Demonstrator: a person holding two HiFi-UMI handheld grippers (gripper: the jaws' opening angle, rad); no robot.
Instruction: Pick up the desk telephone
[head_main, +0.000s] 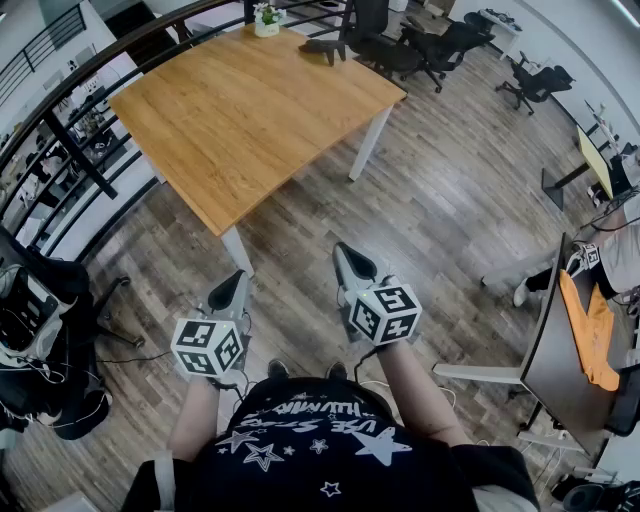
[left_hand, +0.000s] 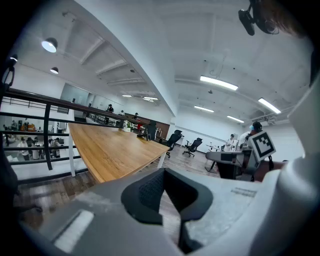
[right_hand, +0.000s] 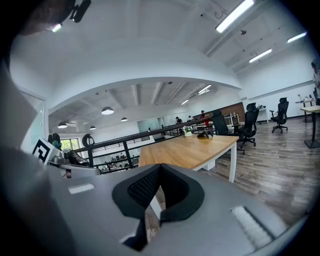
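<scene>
Approach step: left gripper (head_main: 233, 284) and right gripper (head_main: 349, 262) hang closed, empty, low in frame; dark desk telephone (head_main: 325, 47) sits top of frame on rectangular light-wood table (head_main: 240, 120), well apart; next move probably: walk in, open jaws.

Left tool (head_main: 237, 280), right tool (head_main: 346, 254): both closed

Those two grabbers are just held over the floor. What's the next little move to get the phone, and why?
Probably step forward along the table toward its far end: the desk telephone sits there by a small plant, while the left gripper and right gripper are over the floor, fingers closed, empty.
</scene>
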